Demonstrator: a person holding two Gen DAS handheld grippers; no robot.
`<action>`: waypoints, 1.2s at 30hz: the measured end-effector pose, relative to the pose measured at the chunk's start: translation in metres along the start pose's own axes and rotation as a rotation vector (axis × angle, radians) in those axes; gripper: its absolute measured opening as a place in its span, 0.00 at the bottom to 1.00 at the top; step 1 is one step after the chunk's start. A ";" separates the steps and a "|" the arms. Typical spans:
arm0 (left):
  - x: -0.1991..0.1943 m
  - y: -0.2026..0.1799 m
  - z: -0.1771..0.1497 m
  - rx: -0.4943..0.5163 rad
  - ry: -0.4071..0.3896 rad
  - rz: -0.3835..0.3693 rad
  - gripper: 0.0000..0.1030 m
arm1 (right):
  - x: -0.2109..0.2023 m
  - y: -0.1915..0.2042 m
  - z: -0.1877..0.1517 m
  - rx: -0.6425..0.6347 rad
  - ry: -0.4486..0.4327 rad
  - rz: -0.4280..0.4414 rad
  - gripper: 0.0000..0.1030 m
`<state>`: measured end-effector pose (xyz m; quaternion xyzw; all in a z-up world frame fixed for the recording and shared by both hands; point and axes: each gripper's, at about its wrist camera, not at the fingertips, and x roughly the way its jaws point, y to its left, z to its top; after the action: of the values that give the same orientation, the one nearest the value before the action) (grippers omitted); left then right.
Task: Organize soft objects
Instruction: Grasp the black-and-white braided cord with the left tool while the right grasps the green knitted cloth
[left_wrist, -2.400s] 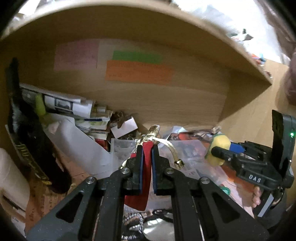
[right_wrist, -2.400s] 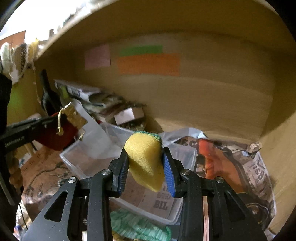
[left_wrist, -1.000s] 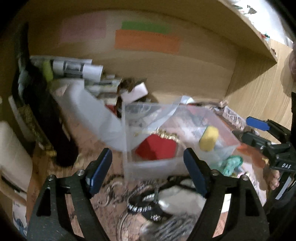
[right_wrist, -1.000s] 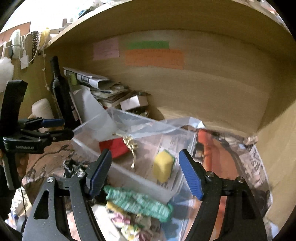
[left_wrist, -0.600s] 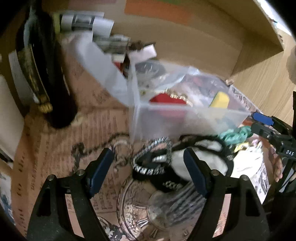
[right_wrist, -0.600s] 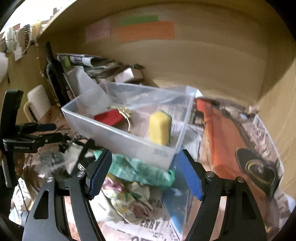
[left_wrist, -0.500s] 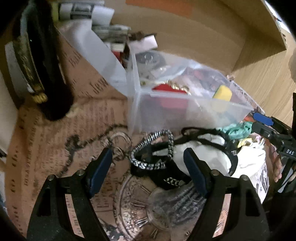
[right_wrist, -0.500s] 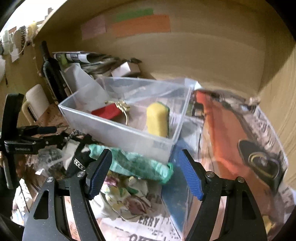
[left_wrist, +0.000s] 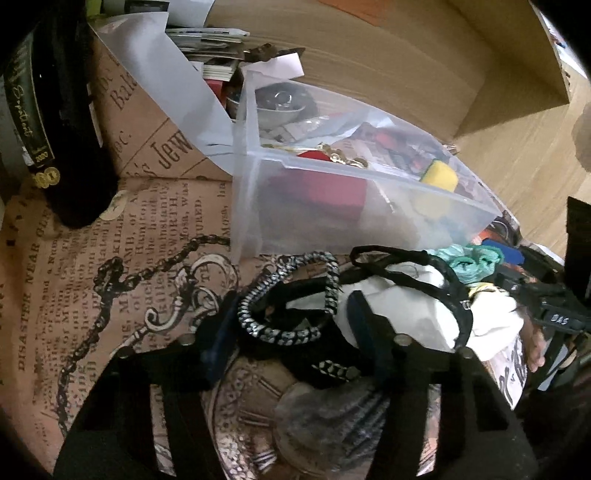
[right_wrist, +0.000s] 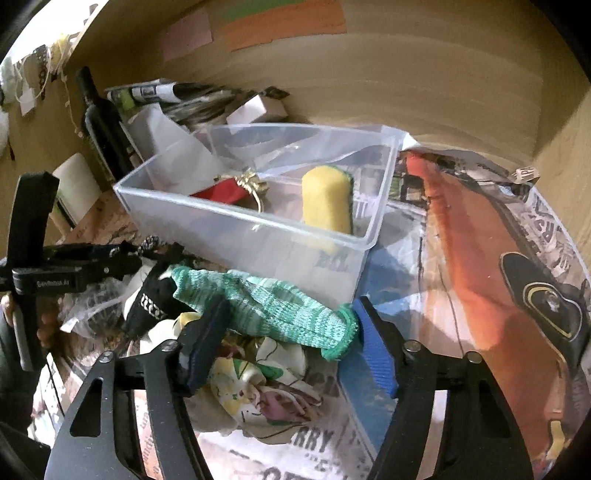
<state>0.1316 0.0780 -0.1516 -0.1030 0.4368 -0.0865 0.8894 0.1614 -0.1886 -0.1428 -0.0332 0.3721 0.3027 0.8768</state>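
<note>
Green knit cloth (right_wrist: 266, 306) between the right gripper's (right_wrist: 288, 349) wide-open, empty fingers (right_wrist: 376, 354).

paper (left_wrist: 55, 295): "DISASTER NEAR" | right hand-held gripper (left_wrist: 517, 275): "DAS" | bottle (left_wrist: 33, 103): "2020"

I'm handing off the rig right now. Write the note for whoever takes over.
Left tongs: open, empty, straddling the braided cord in the pile.
Right tongs: open, empty, straddling the green knit.
Done: sponge and red pouch lie in the clear bin.
Left: green knit, floral cloth, white cloth and black straps, all in front of the bin.
</note>
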 end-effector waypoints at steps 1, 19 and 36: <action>-0.001 0.001 0.000 -0.001 0.001 -0.007 0.49 | 0.001 0.001 -0.001 -0.003 0.004 0.000 0.58; -0.044 0.000 -0.002 0.001 -0.109 0.043 0.42 | -0.008 0.015 -0.001 -0.053 -0.017 -0.002 0.11; -0.096 -0.030 0.000 0.065 -0.248 0.040 0.42 | -0.027 0.035 0.013 -0.130 -0.055 0.010 0.44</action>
<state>0.0712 0.0722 -0.0708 -0.0754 0.3224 -0.0694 0.9410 0.1354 -0.1699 -0.1093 -0.0799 0.3277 0.3316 0.8810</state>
